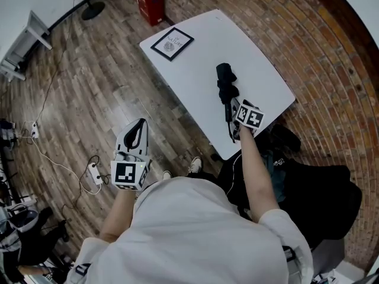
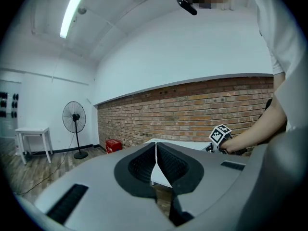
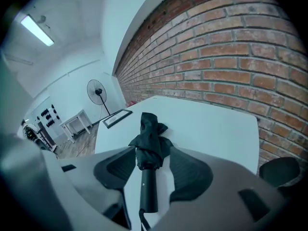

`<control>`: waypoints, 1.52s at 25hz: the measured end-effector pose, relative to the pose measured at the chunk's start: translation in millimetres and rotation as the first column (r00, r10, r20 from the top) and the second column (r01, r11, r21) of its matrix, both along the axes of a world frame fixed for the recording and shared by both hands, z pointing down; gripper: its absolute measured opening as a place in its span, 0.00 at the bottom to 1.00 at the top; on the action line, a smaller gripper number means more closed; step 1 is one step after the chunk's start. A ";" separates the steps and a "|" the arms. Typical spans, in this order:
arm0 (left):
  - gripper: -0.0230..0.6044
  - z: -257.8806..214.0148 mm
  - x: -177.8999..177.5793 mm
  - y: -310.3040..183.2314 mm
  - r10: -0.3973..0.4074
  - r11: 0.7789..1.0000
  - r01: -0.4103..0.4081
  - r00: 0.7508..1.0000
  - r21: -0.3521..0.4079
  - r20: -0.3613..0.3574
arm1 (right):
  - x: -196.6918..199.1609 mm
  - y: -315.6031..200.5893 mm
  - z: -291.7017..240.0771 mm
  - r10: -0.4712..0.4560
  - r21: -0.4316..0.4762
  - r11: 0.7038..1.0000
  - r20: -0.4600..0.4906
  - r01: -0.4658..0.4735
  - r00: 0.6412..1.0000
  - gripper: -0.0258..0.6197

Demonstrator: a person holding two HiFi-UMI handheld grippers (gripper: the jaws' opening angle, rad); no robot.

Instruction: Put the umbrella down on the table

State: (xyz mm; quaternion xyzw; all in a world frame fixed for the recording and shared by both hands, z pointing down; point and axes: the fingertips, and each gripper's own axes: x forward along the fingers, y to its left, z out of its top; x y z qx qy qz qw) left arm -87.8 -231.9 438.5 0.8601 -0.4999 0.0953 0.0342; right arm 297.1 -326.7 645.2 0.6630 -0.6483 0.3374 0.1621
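The umbrella [image 3: 149, 138] lies on the desk [image 3: 207, 124] between my right gripper's [image 3: 151, 163] open jaws, touching neither; my left gripper's [image 2: 156, 165] jaws are closed.

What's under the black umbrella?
The white table. The folded umbrella lies flat on it. The strip of table right beneath it is covered, so anything small hidden there can't be seen.

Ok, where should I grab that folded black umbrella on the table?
Probably the handle of the umbrella, approached from the near table edge by the right gripper: it is slim, rigid, points toward you and lies between the open jaws; the bunched canopy is soft.
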 end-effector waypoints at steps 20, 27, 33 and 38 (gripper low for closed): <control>0.08 -24.6 -90.4 1.6 -0.120 0.991 0.122 0.992 0.055 -0.042 | 8.8 21.0 -186.2 0.065 0.401 0.915 -0.061 -0.035 0.996 0.07; 0.08 -38.5 -101.1 -3.8 -0.127 0.987 0.132 0.990 0.087 -0.067 | -27.5 51.1 -304.2 0.001 0.589 0.798 -0.213 0.128 0.977 0.07; 0.08 -52.3 -111.4 -3.8 -0.143 0.982 0.153 0.985 0.112 -0.096 | -45.8 95.4 -371.4 0.009 0.704 0.688 -0.251 0.176 0.968 0.07; 0.08 -55.3 -119.2 0.8 -0.166 0.976 0.178 0.981 0.123 -0.097 | -53.7 140.8 -394.2 0.071 0.753 0.635 -0.277 0.171 0.958 0.07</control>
